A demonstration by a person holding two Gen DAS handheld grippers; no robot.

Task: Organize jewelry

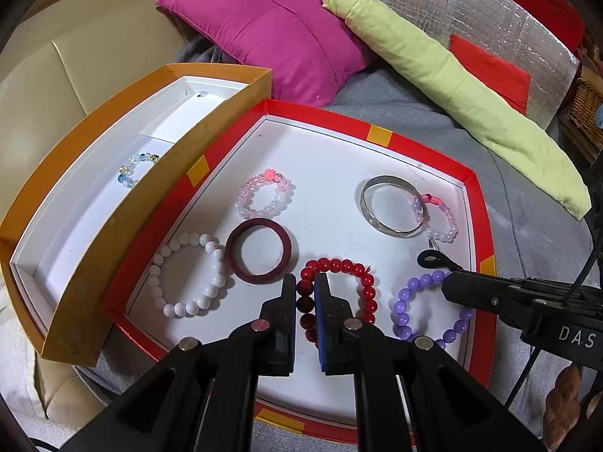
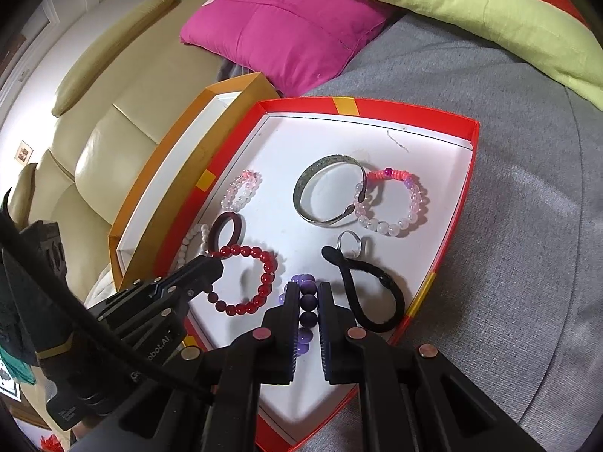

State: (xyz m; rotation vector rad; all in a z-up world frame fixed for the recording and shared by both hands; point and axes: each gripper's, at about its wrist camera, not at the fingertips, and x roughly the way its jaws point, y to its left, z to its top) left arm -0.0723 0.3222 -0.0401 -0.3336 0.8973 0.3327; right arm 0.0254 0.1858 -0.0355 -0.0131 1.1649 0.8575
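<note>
Jewelry fills your red tray (image 1: 478,203) on the grey cushion: left gripper (image 1: 305,282) clamps the red bead bracelet (image 1: 339,293), right gripper (image 2: 309,290) the purple bead bracelet (image 2: 306,301). Beads look hard, smooth and slippery on limp elastic, so pinch across one bead. Lettering "DAS" (image 1: 576,335) marks your right gripper.

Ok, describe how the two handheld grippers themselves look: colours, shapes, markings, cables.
Both are black plastic, each with two long tapering fingers. The left gripper has flat pads edged in blue and round silver studs on its finger arms. The right gripper has similar pads and copper-pink studs. From the side, its body shows white letters "DAS" and a thin black cable; the left one's body shows partly hidden white lettering and a thick black cable.
</note>
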